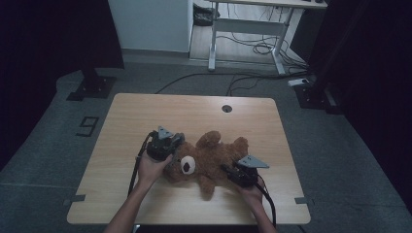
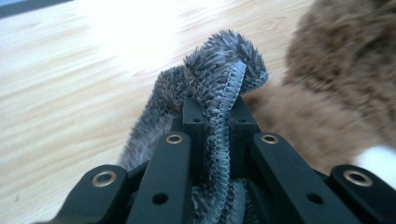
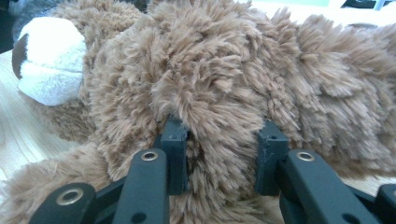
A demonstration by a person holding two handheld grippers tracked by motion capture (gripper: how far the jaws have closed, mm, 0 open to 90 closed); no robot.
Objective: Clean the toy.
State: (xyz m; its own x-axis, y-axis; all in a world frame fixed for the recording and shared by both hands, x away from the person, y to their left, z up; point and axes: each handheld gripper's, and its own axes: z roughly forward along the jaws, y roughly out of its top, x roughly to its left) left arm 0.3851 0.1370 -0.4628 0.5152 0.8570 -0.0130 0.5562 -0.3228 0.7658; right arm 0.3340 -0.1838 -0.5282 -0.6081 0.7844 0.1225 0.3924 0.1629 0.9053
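A light wooden counter (image 1: 145,111) has a round dark grommet hole (image 1: 227,108) near its far edge. On the grey floor (image 1: 340,160) beyond it, black cables (image 1: 243,80) run toward a white desk frame (image 1: 252,29), and a dark stand base (image 1: 91,87) sits at far left.

High view: dim, bluish; dark room edges, pale wooden table (image 1: 145,116) lit softly.
Left gripper view: white glare on tabletop; fluffy brown teddy bear (image 2: 336,93) blurred.
Right gripper view: bright, fur sharp.
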